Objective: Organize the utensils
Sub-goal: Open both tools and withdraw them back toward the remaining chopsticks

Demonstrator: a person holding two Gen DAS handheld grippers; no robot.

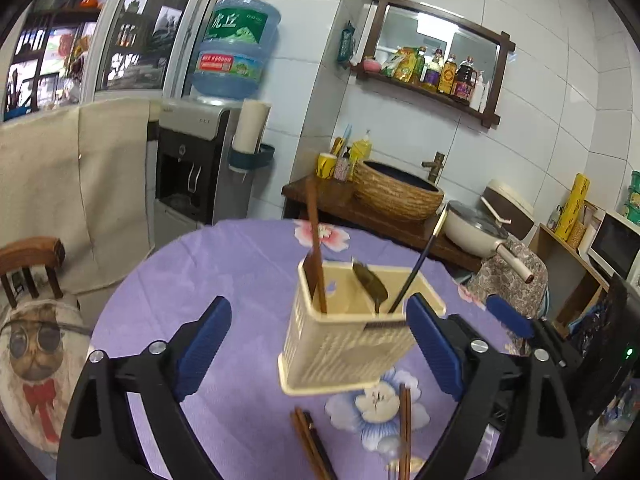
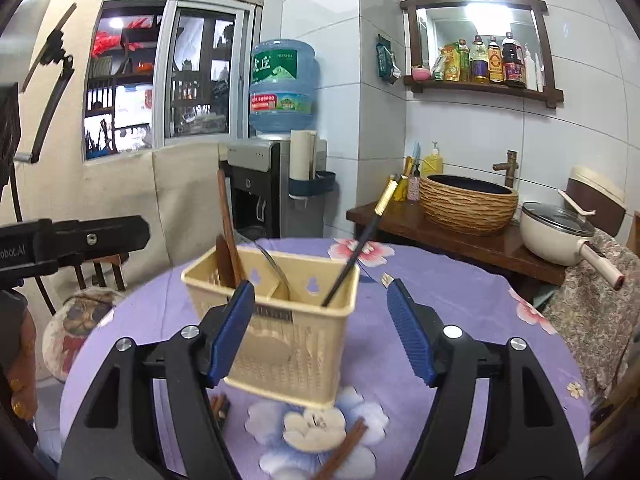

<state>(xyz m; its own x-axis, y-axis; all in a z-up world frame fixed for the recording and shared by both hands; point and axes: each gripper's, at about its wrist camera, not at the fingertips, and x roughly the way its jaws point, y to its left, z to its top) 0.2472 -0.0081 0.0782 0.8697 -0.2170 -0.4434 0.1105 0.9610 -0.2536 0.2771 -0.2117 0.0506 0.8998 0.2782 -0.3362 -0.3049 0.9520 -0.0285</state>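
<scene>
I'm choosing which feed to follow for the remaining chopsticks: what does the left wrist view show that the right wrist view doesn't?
Left wrist only: a dark metal spoon leaning inside the holder, two separate groups of brown chopsticks on the cloth, one pair right of the other bundle, and a microwave at far right.

Right wrist only: the side of the left tool and a loose gold-tipped chopstick end on the tablecloth.

Both: the cream utensil holder with a wooden spatula and a black chopstick, on the purple floral tablecloth, both tools open.

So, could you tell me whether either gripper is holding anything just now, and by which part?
Nothing is held: the left gripper and right gripper both stand open around the utensil basket.
</scene>
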